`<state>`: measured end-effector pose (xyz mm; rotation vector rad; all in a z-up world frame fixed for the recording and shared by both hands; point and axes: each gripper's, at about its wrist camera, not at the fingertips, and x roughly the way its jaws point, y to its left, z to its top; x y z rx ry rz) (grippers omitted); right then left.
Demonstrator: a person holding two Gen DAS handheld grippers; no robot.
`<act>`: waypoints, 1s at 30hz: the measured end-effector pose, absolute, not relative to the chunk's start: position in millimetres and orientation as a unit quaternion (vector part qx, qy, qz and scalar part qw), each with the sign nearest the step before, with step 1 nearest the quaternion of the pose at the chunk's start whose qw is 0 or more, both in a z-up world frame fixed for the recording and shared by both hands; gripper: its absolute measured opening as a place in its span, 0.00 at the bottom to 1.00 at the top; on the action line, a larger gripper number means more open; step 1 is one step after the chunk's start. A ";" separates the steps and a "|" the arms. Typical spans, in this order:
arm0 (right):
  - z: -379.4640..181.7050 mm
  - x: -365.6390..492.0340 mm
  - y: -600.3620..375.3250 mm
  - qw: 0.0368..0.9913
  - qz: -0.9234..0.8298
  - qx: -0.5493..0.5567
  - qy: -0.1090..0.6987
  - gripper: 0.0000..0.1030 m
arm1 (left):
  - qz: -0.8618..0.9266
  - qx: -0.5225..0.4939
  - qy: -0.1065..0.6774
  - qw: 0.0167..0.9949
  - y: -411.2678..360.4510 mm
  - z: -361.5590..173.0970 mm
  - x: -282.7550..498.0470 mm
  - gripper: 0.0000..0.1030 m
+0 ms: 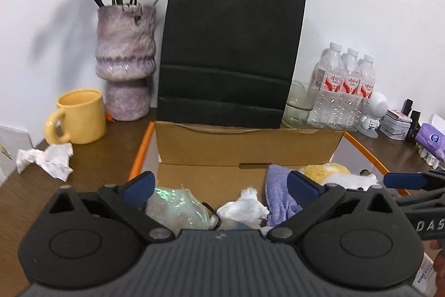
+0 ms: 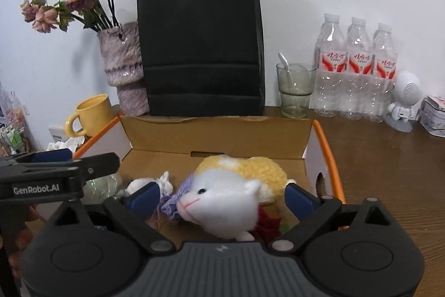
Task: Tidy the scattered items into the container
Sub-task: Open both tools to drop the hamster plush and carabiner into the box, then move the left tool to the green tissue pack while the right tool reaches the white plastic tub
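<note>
A: Container, item one?
B: Open cardboard box (image 2: 217, 135) with orange-edged side flaps, on a brown wooden table (image 2: 389, 166), lid flap standing up at the back.

A: Contents?
B: White-and-yellow plush animal (image 2: 230, 202), lying on a lavender cloth (image 1: 278, 199). Crumpled white tissue (image 1: 244, 209) beside the cloth. Iridescent plastic-wrapped bundle (image 1: 178, 206) at the left of the box.

A: Left gripper?
B: Left gripper (image 1: 222, 189) over the box, blue pads spread wide, nothing gripped; bundle and tissue lie below the gap.

A: Right gripper?
B: Right gripper (image 2: 222, 196) also spread wide. The plush sits between the pads, but they do not press on it.

A: Still outside the box?
B: Crumpled paper tissue (image 1: 44, 160) on the table, left of the box, near a yellow mug (image 1: 79, 116).

A: Background stock?
B: Black paper bag (image 2: 200, 46) with a teal binder clip, purple vase (image 1: 125, 60) of dried roses, glass cup (image 2: 294, 91) with spoon, three water bottles (image 2: 356, 66), small white robot figure (image 2: 403, 102).
</note>
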<state>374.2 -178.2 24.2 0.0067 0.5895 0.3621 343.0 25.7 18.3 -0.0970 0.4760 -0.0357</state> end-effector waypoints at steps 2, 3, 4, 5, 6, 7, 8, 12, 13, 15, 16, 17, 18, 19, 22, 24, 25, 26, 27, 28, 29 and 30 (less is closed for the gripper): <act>27.1 372.2 -180.7 0.942 0.175 0.007 0.287 0.94 | -0.015 -0.047 0.234 0.971 25.4 20.8 339.8 1.00; 27.9 371.7 -181.1 0.942 0.174 0.008 0.286 0.94 | -0.015 -0.048 0.234 0.971 25.6 21.7 338.3 1.00; 28.4 371.3 -181.5 0.942 0.173 0.008 0.286 0.94 | -0.016 -0.048 0.235 0.971 25.6 22.6 337.2 1.00; 28.7 370.8 -181.7 0.942 0.173 0.008 0.287 0.94 | -0.017 -0.048 0.236 0.970 25.5 23.3 336.3 1.00; 28.8 370.3 -181.7 0.942 0.174 0.008 0.288 0.94 | -0.017 -0.048 0.236 0.970 25.5 23.7 335.7 1.00; 29.0 369.9 -181.8 0.942 0.174 0.007 0.288 0.94 | -0.016 -0.047 0.237 0.970 25.4 23.9 335.2 1.00; 29.0 369.7 -181.3 0.941 0.175 0.006 0.289 0.94 | -0.016 -0.047 0.238 0.970 25.5 23.7 334.9 1.00; 28.1 368.6 -178.6 0.940 0.178 0.001 0.290 0.94 | -0.013 -0.048 0.242 0.969 26.2 23.1 334.9 1.00; 28.0 368.2 -178.5 0.940 0.178 0.000 0.290 0.94 | -0.013 -0.048 0.242 0.969 26.6 23.1 334.6 1.00; 28.4 367.4 -178.2 0.940 0.177 -0.001 0.290 0.94 | -0.012 -0.047 0.243 0.969 26.4 23.3 333.6 1.00; 28.8 366.8 -178.2 0.940 0.177 -0.001 0.290 0.94 | -0.013 -0.047 0.243 0.969 26.1 23.5 332.8 1.00; 29.4 366.0 -178.5 0.940 0.178 -0.001 0.290 0.94 | -0.013 -0.046 0.243 0.969 26.0 23.9 331.9 1.00; 30.0 365.1 -179.0 0.941 0.178 -0.001 0.289 0.94 | -0.013 -0.046 0.242 0.969 26.0 24.5 330.6 1.00; 30.7 363.6 -179.7 0.941 0.178 -0.002 0.288 0.94 | -0.014 -0.046 0.241 0.969 26.3 25.1 328.9 1.00; 33.4 356.9 -184.6 0.942 0.177 -0.003 0.285 0.94 | -0.016 -0.044 0.237 0.970 29.4 26.5 319.0 1.00; 35.5 350.0 -191.1 0.944 0.175 -0.005 0.281 0.94 | -0.017 -0.038 0.236 0.971 33.5 26.0 308.7 1.00; 36.1 345.8 -195.3 0.944 0.174 -0.007 0.279 0.94 | -0.016 -0.034 0.236 0.971 36.0 25.4 303.5 1.00; 36.1 341.6 -199.7 0.945 0.171 -0.008 0.278 0.94 | -0.014 -0.032 0.237 0.971 39.0 24.5 298.3 1.00; 35.5 337.5 -203.8 0.946 0.169 -0.010 0.278 0.94 | -0.012 -0.029 0.239 0.970 41.9 23.3 293.0 1.00; 34.6 333.4 -207.9 0.946 0.167 -0.011 0.279 0.94 | -0.012 -0.028 0.241 0.970 44.7 22.1 287.9 1.00; 33.5 329.9 -211.7 0.945 0.165 -0.013 0.281 0.94 | -0.011 -0.027 0.243 0.970 47.0 21.0 283.4 1.00; 32.1 326.2 -214.7 0.945 0.162 -0.014 0.284 0.94 | -0.011 -0.027 0.245 0.969 49.7 19.2 278.4 1.00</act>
